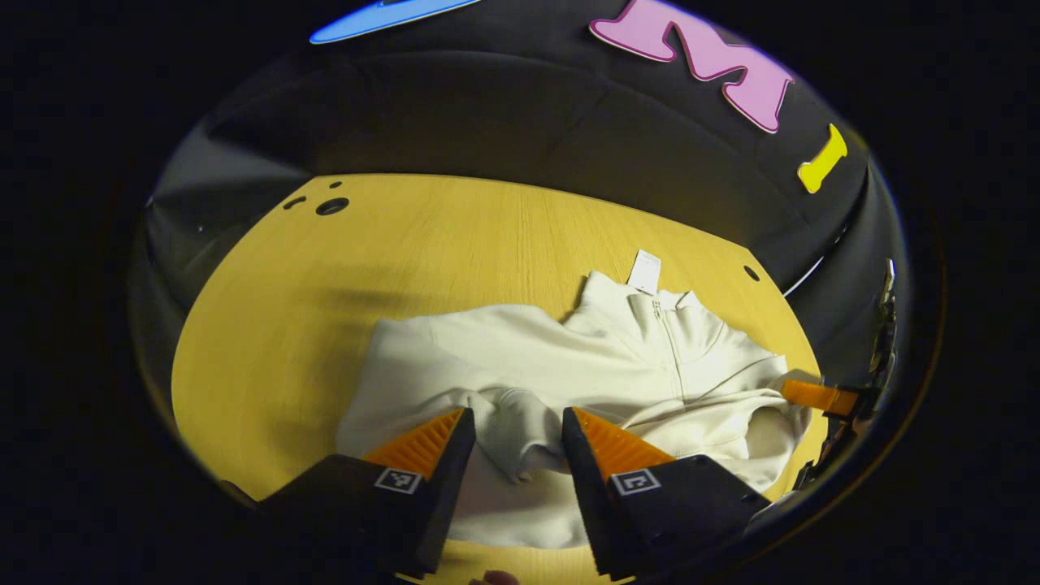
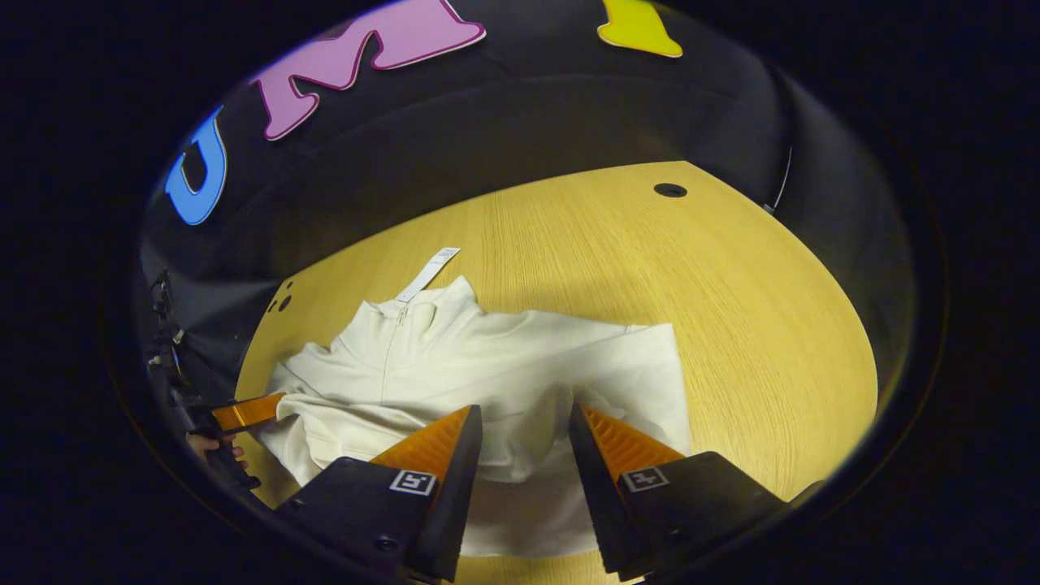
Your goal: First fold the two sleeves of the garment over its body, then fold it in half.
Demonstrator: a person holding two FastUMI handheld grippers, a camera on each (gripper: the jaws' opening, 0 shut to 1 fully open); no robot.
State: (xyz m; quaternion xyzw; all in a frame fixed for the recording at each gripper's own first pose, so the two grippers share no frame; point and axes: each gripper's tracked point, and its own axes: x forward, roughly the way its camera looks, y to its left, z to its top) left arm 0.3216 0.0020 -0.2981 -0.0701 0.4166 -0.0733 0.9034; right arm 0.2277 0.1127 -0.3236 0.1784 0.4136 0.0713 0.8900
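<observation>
A cream zip-neck sweatshirt (image 1: 617, 357) lies on the yellow wooden table (image 1: 341, 268), collar and white tag (image 1: 646, 270) toward the far side. A sleeve is folded across the body, and its bunched cuff (image 1: 520, 443) sits in the gap of my left gripper (image 1: 518, 413), whose fingers stand open just above it. In the right gripper view, my right gripper (image 2: 524, 410) is open over the lower body of the sweatshirt (image 2: 504, 366). Each view catches the other gripper at the garment's side edge: the right gripper (image 1: 816, 396) and the left gripper (image 2: 248, 412).
The table has round holes at a far corner (image 1: 331, 205) and at another corner (image 2: 669, 190). Bare wood (image 2: 756, 325) stretches beside the garment. The black booth cloth (image 1: 487, 106) closes off the back. A hand (image 2: 213, 445) shows at the left.
</observation>
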